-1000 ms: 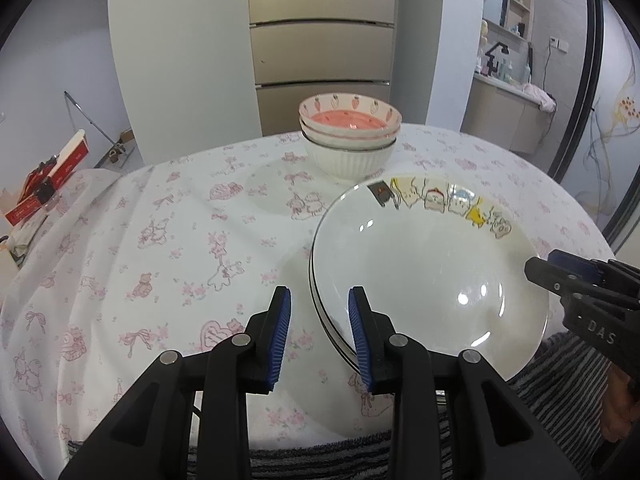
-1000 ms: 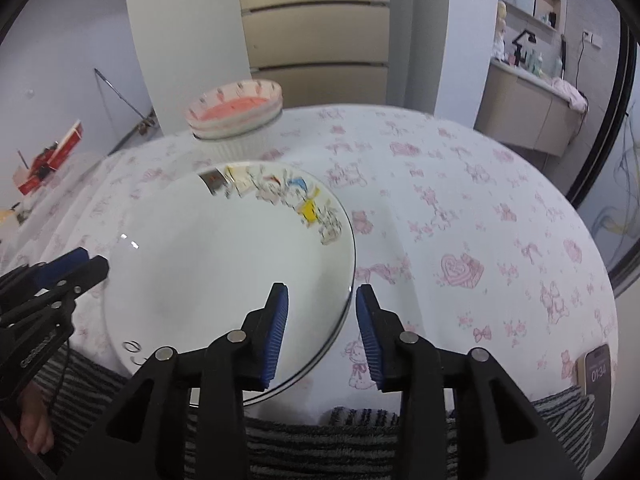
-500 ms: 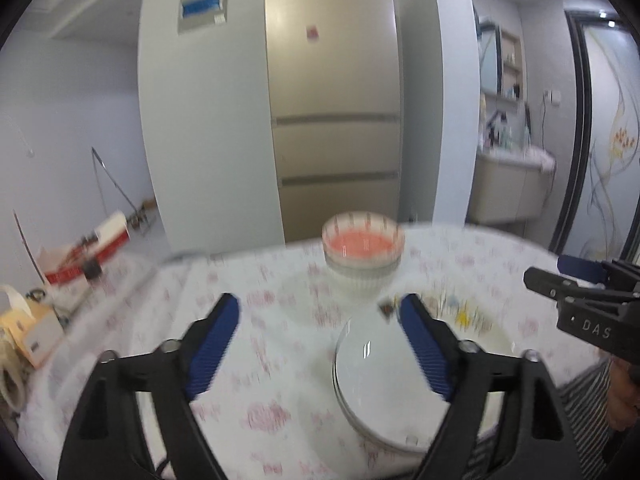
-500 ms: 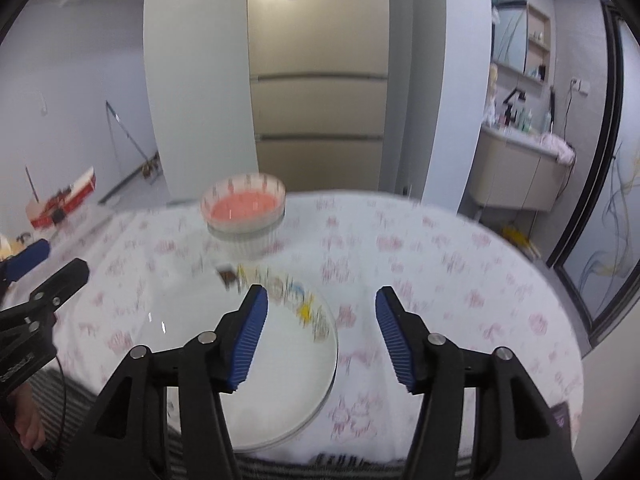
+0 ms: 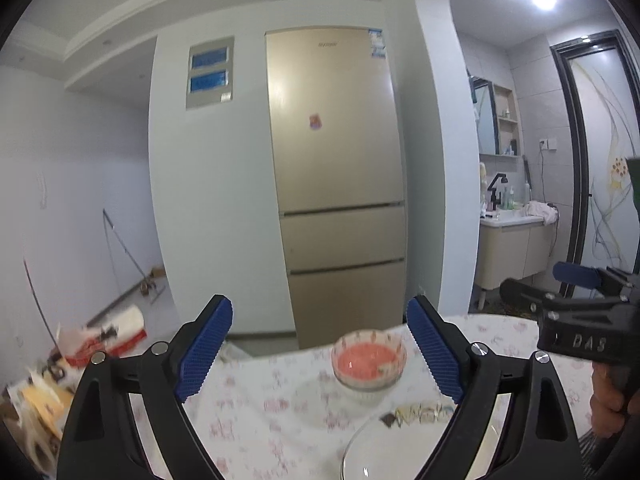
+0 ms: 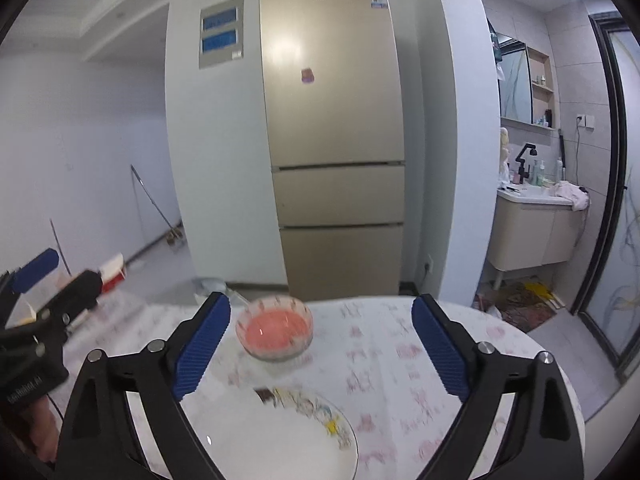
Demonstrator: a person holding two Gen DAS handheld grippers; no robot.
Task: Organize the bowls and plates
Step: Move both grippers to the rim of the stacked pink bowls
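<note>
Your left gripper (image 5: 320,350) is raised above the table, pointing level toward the gold refrigerator (image 5: 334,184), its blue-padded fingers (image 5: 206,350) spread wide and holding nothing. Between the two grippers, on the pink-patterned white tablecloth (image 6: 380,344), stands the pink-lined stack of ceramic bowls (image 6: 275,332); the white cartoon-bordered plate (image 6: 288,436) lies just nearer. Your right gripper (image 6: 322,350) is likewise lifted, level, spread wide and unladen.

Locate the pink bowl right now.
In both wrist views the pink bowl sits on the table, centre, beyond the plate, before the fridge.
</note>
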